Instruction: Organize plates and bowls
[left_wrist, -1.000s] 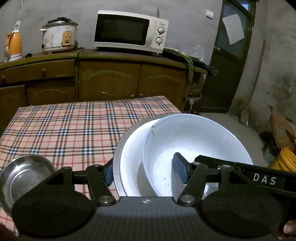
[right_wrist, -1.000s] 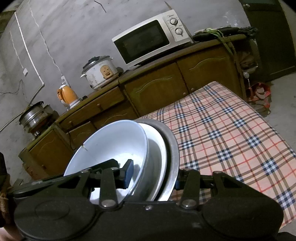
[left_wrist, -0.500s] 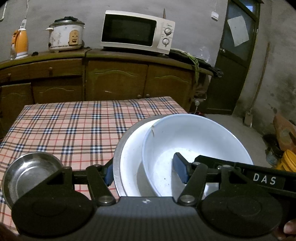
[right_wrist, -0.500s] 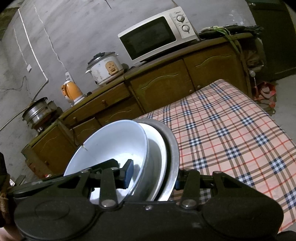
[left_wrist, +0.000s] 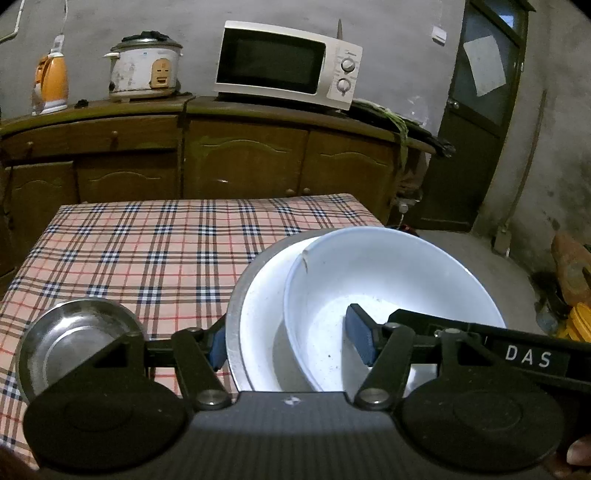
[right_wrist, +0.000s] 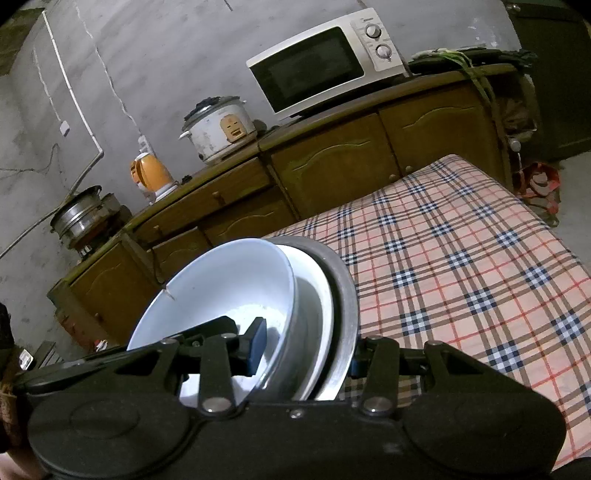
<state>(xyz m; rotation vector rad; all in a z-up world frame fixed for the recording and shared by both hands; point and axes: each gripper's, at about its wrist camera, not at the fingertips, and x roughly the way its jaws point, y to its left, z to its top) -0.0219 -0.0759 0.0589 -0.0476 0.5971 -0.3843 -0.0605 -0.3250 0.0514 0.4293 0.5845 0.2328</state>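
Left gripper (left_wrist: 291, 343): clamped on the stacked white bowl (left_wrist: 388, 280) and steel plate (left_wrist: 236, 314).
Right gripper (right_wrist: 308, 350): clamped on the same stack.
Steel bowl (left_wrist: 70, 336): on the worktop (left_wrist: 166, 240), left of the stack, nearer the left gripper.

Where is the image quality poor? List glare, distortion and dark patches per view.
Left wrist view: bright glare washes out the white bowl; the fisheye bows the cabinet; the corners go black. Right wrist view: the same glare in the white bowl; the microwave and checked tablecloth look tilted and curved; the room is dim.
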